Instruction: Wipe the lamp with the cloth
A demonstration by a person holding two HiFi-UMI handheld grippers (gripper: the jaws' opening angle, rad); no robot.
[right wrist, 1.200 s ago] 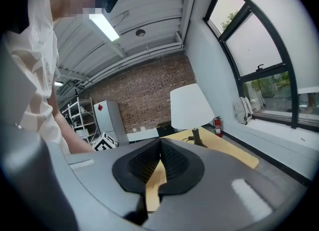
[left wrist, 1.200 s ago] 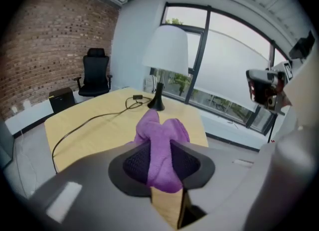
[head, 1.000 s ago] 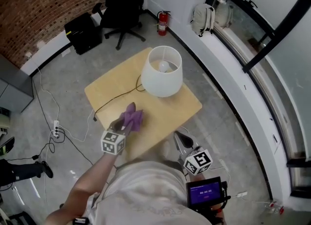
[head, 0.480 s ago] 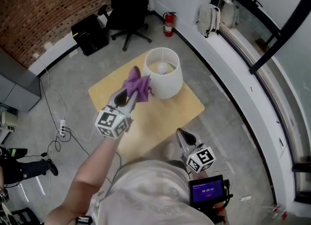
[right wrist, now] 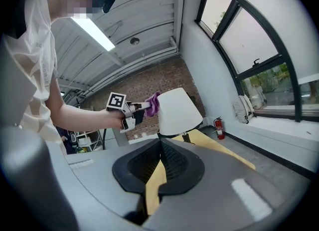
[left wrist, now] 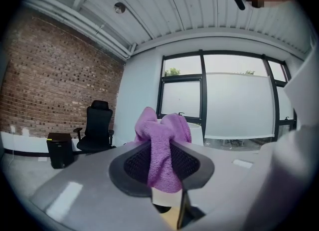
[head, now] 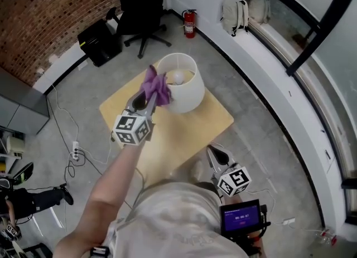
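Right hand-held gripper (head: 216, 155) sits low by me, jaws pressed together, empty. Left hand-held gripper (head: 146, 100) pinches the fuzzy purple cloth (head: 155, 87) at the rim of the white drum-shaded lamp (head: 188, 92) on the pale wooden surface (head: 184, 134). Shove sideways too hard and it'll probably tip.

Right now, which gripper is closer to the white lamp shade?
Left. The left gripper, clamped on the purple cloth, is up beside the top rim of the white lamp shade. The right gripper sits low by the near edge of the wooden table.
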